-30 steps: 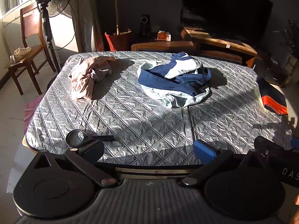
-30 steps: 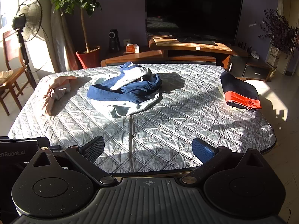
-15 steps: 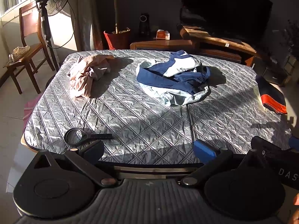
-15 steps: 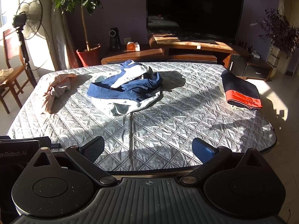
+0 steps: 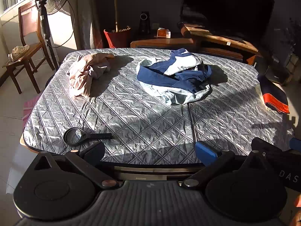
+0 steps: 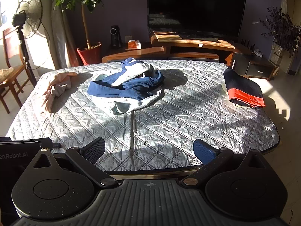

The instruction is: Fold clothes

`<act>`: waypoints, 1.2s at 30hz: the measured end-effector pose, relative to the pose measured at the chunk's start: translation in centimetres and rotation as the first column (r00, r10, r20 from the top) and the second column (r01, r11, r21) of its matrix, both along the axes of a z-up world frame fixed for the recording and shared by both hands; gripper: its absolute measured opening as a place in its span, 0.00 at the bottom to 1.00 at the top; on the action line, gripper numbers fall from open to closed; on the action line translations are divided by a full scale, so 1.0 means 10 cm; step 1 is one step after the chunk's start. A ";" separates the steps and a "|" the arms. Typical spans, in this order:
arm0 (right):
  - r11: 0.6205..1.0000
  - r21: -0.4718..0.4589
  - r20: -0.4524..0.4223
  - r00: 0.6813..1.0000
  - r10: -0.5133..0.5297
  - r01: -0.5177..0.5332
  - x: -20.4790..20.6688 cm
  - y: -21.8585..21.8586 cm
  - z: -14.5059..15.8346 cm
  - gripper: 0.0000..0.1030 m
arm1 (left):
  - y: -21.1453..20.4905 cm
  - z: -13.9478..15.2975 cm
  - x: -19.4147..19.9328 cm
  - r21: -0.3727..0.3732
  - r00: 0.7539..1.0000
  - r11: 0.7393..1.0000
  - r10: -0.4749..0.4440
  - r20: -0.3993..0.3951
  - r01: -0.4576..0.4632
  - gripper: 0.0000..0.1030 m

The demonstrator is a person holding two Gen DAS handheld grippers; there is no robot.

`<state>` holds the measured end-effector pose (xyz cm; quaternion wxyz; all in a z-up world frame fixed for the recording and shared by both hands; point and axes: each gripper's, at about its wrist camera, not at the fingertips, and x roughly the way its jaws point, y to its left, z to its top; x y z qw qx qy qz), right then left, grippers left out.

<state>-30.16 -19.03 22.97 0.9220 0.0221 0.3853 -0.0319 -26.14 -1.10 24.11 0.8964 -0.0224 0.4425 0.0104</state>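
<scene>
A crumpled blue and pale grey garment (image 5: 175,77) (image 6: 129,86) lies in a heap near the middle of the quilted grey table cover (image 5: 143,120) (image 6: 169,116). A crumpled beige garment (image 5: 86,73) (image 6: 54,88) sits at the far left. A folded dark garment with an orange band (image 5: 274,96) (image 6: 244,90) rests at the right edge. My left gripper (image 5: 150,150) is open at the near edge, holding nothing. My right gripper (image 6: 148,149) is likewise open and empty, well short of the blue heap.
A black magnifying glass (image 5: 79,136) lies on the near left of the cover. Behind the table stand a wooden TV bench (image 6: 190,45) with a television (image 6: 195,9), a potted plant (image 6: 88,52), a standing fan (image 6: 28,17) and a wooden chair (image 5: 24,43) with shoes.
Both views have shifted slightly, as if the grippers drew back or rose a little. The garments have not moved and both grippers stay open.
</scene>
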 end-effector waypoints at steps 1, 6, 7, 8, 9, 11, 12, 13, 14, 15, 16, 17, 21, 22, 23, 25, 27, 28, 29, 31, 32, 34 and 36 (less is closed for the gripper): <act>1.000 0.000 -0.001 1.000 0.000 0.000 0.00 0.00 0.00 0.98 | 0.00 0.00 0.00 0.000 1.000 1.000 -0.001 -0.001 0.001 0.99; 1.000 0.003 -0.008 1.000 0.000 0.000 0.01 0.00 -0.03 0.98 | -0.01 -0.04 0.01 -0.002 1.000 1.000 -0.005 -0.006 0.005 0.99; 1.000 0.004 -0.009 1.000 0.000 0.000 0.01 -0.01 -0.04 0.98 | -0.01 -0.05 0.02 -0.003 1.000 1.000 -0.006 -0.008 0.006 0.99; 1.000 0.005 -0.010 1.000 0.001 0.000 0.01 -0.01 -0.05 0.98 | -0.01 -0.06 0.03 -0.006 1.000 1.000 -0.007 -0.010 0.007 0.99; 1.000 0.006 -0.012 1.000 0.001 0.000 0.02 -0.02 -0.06 0.98 | -0.01 -0.07 0.03 -0.008 1.000 1.000 -0.006 -0.011 0.006 0.99; 1.000 0.007 -0.014 1.000 -0.001 0.001 0.04 -0.03 -0.07 0.98 | 0.00 -0.10 0.05 -0.008 1.000 1.000 0.005 -0.009 -0.005 0.99; 1.000 0.009 -0.014 1.000 -0.005 0.005 0.04 -0.06 -0.08 0.98 | 0.01 -0.10 0.05 -0.006 1.000 1.000 0.011 -0.002 -0.011 0.99; 1.000 0.011 -0.013 1.000 -0.010 0.010 0.06 -0.09 -0.10 0.98 | 0.02 -0.10 0.06 -0.004 1.000 1.000 0.017 0.008 -0.017 0.99; 1.000 0.014 -0.014 1.000 -0.013 0.013 0.07 -0.11 -0.11 0.98 | 0.05 -0.10 0.08 -0.002 0.999 1.000 0.024 0.024 -0.024 0.99; 1.000 0.016 -0.017 1.000 -0.017 0.017 0.09 -0.15 -0.13 0.98 | 0.07 -0.10 0.09 -0.002 0.999 1.000 0.028 0.038 -0.028 0.99; 1.000 0.019 -0.021 1.000 -0.023 0.023 0.11 -0.19 -0.15 0.98 | 0.10 -0.09 0.12 -0.002 0.998 0.999 0.033 0.052 -0.033 0.99; 0.999 0.023 -0.025 0.999 -0.029 0.029 0.13 -0.23 -0.18 0.98 | 0.13 -0.08 0.16 -0.002 0.997 0.999 0.040 0.062 -0.040 0.99; 0.998 0.052 -0.002 0.999 -0.037 0.037 0.19 -0.38 -0.29 0.97 | 0.25 -0.08 0.39 -0.008 0.993 0.997 0.073 0.095 -0.072 0.99; 0.998 0.063 0.009 1.000 -0.024 0.024 0.21 -0.42 -0.32 0.90 | 0.28 -0.09 0.46 -0.009 0.991 0.997 0.077 0.110 -0.077 0.99; 0.997 0.070 0.015 1.000 -0.017 0.016 0.23 -0.44 -0.33 0.75 | 0.31 -0.09 0.52 -0.010 0.989 0.997 0.083 0.123 -0.083 0.99; 0.997 0.082 0.000 1.000 -0.017 0.017 0.32 -0.49 -0.40 0.63 | 0.38 -0.12 0.72 -0.008 0.986 0.995 0.104 0.133 -0.104 0.99; 0.994 0.108 -0.014 1.000 -0.015 0.017 0.42 -0.53 -0.47 0.62 | 0.44 -0.17 0.92 -0.008 0.985 0.993 0.122 0.122 -0.122 0.99; 0.991 0.130 -0.013 1.000 -0.007 0.009 0.47 -0.56 -0.51 0.54 | 0.47 -0.21 1.03 -0.008 0.985 0.992 0.128 0.114 -0.128 0.99; 0.991 0.133 -0.006 1.000 -0.002 0.002 0.51 -0.57 -0.54 0.44 | 0.50 -0.24 1.14 -0.007 0.985 0.991 0.133 0.107 -0.133 0.99; 0.992 0.125 0.005 1.000 0.015 -0.016 0.63 -0.57 -0.60 0.45 | 0.52 -0.31 1.34 0.002 0.986 0.992 0.125 0.106 -0.126 0.99; 0.993 0.117 0.006 1.000 0.027 -0.028 0.71 -0.56 -0.63 0.45 | 0.53 -0.34 1.43 0.008 0.988 0.993 0.114 0.107 -0.115 0.98; 0.993 0.101 0.010 0.999 0.052 -0.053 0.89 -0.55 -0.70 0.46 | 0.53 -0.41 1.65 0.018 0.990 0.996 0.080 0.114 -0.083 0.94; 0.993 0.085 0.022 0.996 0.083 -0.084 1.09 -0.53 -0.77 0.48 | 0.53 -0.48 1.87 0.027 0.991 0.998 0.053 0.124 -0.057 0.90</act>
